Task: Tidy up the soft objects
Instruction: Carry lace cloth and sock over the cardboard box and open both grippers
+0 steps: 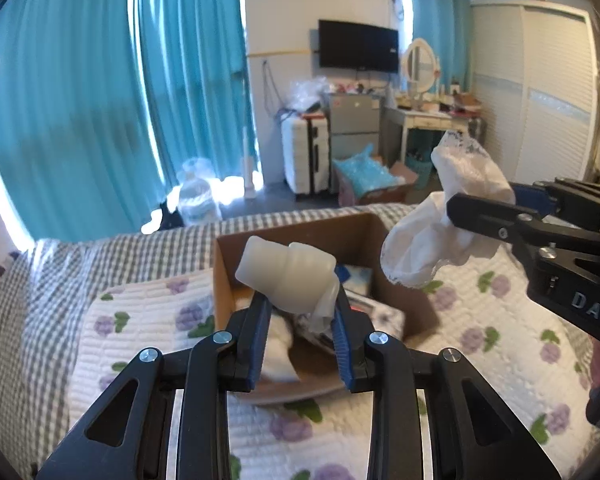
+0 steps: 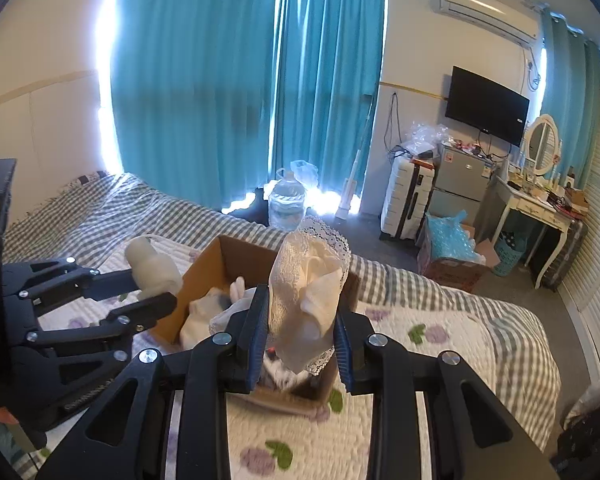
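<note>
The contents of the cardboard box are hard to make out: the left wrist view shows only blurred white cloth and some patterned pieces at lower centre, half covered by the claw fingers. The right wrist view looks further into the same box and shows crumpled white fabric piled against its near wall, though individual items cannot be told apart.

The left claw is clamped on a rolled white sock, held above the box opening at centre frame; a loose thin edge of cloth hangs by its right finger. From the right wrist view this left claw enters from the left edge, with the roll sticking out past its tips beside the box's left wall.

The right claw grips a cream lace-trimmed sock, standing upright between its blue pads over the box. In the left wrist view the right claw comes in from the right edge, its body cut off, and that sock droops in folds above the floral quilt.

The box sits on the quilt, over a grey checked bedsheet. Beyond the bed: teal curtains, a water jug, a wall television and a dressing table at the right.
</note>
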